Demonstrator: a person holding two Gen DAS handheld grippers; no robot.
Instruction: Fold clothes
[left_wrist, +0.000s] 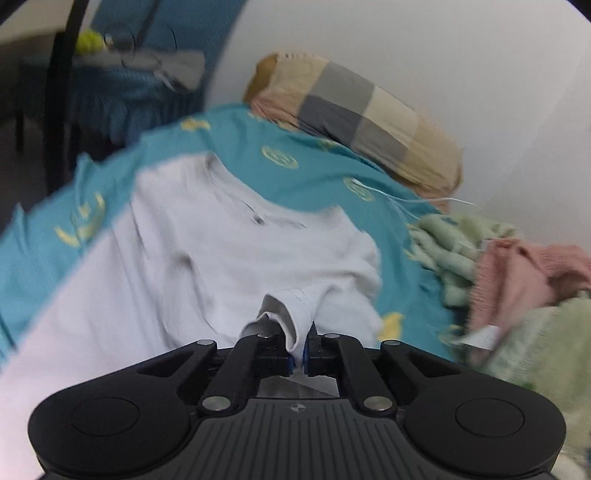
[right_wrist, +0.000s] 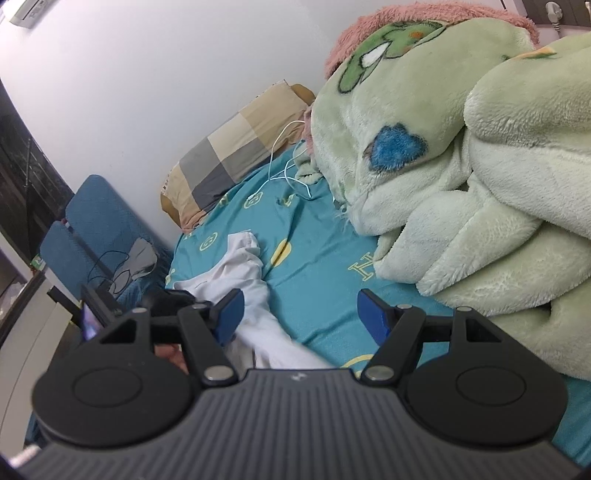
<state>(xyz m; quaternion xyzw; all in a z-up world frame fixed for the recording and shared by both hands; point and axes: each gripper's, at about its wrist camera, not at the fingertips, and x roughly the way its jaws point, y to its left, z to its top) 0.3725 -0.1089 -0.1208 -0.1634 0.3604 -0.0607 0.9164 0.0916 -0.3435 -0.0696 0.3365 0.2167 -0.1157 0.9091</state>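
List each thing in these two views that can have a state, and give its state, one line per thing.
left gripper: shut on white shirt's sleeve cuff.
right gripper: open, holding nothing.
white shirt: spread on the bed, one sleeve lifted.
teal sheet: laid out, slightly wrinkled.
green blanket: bunched in a heap.
checked pillow: lying against the wall.
white cable: loose on the sheet.

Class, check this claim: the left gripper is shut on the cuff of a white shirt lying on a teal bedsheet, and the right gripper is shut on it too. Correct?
Not quite. The right gripper is open and holds nothing, as the right wrist view shows. The rest stands: the left gripper is shut on the cuff of the white shirt lying on the teal bedsheet.
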